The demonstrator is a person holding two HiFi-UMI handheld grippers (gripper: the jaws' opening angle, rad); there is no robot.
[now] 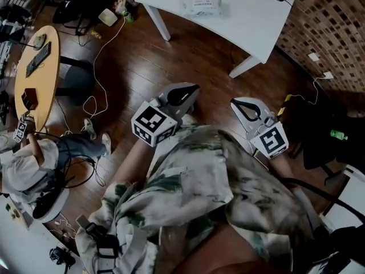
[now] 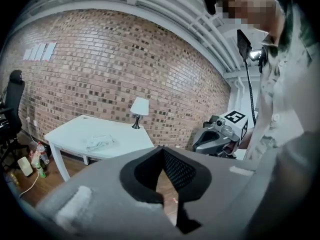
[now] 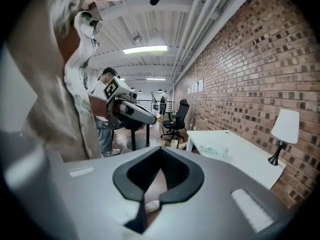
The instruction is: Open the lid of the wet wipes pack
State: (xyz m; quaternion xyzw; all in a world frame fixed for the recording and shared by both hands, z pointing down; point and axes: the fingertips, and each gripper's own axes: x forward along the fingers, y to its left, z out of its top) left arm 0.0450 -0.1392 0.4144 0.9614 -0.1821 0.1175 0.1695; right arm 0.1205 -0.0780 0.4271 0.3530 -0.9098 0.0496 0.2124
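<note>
From the head view: left gripper (image 1: 191, 88) and right gripper (image 1: 236, 101) held close to the body above a dark wooden floor (image 1: 188, 61), both pointing toward a white bench (image 1: 251, 21). On that bench, towards its far side, the wet wipes pack (image 1: 202, 6), lying flat and well apart from both grippers. Lid too small to make out. Found only in this view: a round wooden desk (image 1: 34, 67) at the left carrying a keyboard (image 1: 38, 59), and a seated person (image 1: 28, 167) below it.

From the left gripper view: jaws clenched tip to tip, with nothing between them and only floor in the gap behind the tips. Beyond them the pack on the bench, a white lamp (image 2: 139, 107) upright at the bench's far corner, and a brick wall (image 2: 100, 69) behind. Right gripper at mid-right.

From the right gripper view: jaws likewise pressed together and empty. Same bench and pack from the other side, plus a black office chair (image 3: 178, 116) past the bench, and the left gripper to the left.
</note>
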